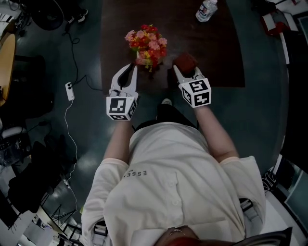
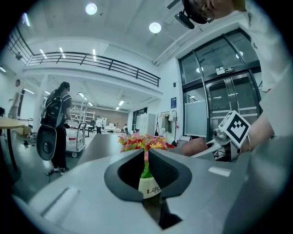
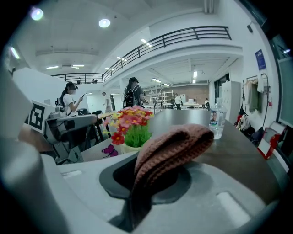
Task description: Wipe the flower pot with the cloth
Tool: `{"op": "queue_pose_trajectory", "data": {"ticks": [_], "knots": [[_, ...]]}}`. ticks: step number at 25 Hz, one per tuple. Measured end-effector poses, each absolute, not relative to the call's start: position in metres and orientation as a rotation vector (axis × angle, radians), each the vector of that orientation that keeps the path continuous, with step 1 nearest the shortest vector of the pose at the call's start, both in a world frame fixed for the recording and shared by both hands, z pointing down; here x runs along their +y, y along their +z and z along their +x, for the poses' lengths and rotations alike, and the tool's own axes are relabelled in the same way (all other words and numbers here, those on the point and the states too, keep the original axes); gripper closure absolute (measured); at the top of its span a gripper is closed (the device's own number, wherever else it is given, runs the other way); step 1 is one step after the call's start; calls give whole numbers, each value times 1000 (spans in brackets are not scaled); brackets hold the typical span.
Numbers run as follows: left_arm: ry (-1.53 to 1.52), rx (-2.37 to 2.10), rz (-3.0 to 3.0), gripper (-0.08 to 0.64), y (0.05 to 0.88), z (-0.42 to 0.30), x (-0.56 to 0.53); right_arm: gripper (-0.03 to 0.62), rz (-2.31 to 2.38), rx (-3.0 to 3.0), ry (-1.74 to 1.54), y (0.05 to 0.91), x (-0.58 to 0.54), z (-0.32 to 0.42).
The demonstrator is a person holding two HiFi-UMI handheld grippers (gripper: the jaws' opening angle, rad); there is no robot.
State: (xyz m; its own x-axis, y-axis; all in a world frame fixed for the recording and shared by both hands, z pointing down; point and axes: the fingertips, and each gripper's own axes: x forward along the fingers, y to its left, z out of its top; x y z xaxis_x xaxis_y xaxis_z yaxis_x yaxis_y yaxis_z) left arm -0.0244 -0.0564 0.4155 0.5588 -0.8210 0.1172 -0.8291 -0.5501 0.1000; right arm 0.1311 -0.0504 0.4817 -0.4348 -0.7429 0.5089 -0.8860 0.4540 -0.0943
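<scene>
A pale flower pot [image 1: 142, 58], filled with red, pink and yellow flowers [image 1: 146, 42], is seen standing upright on a dark table [image 1: 216, 53], towards its near edge and somewhat left of its middle. The left gripper [image 1: 129, 72] is held just to the left of the pot, with its tips close beside the pot's wall; whether they touch it cannot be made out. Its jaws are drawn almost together, with only a narrow slit between them. Through that slit a strip of the pot's printed side and a stem are seen beyond, and nothing is clamped there. The right gripper [image 1: 188, 72] is held to the right of the pot, a little apart from it. Its jaws are closed on a brownish-pink knitted cloth [image 1: 185, 61], which is folded over and bulges out past the tips. A water bottle [image 1: 206, 9] is seen upright at the far right of the table, well apart from the pot.
</scene>
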Motion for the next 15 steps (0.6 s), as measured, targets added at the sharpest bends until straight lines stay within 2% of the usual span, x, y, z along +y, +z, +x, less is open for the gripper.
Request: {"op": "queue_pose_trajectory", "data": {"ticks": [15], "knots": [[-115, -1413, 2736, 539, 345, -69, 79, 546, 1425, -2361, 347, 434, 94, 61]]}}
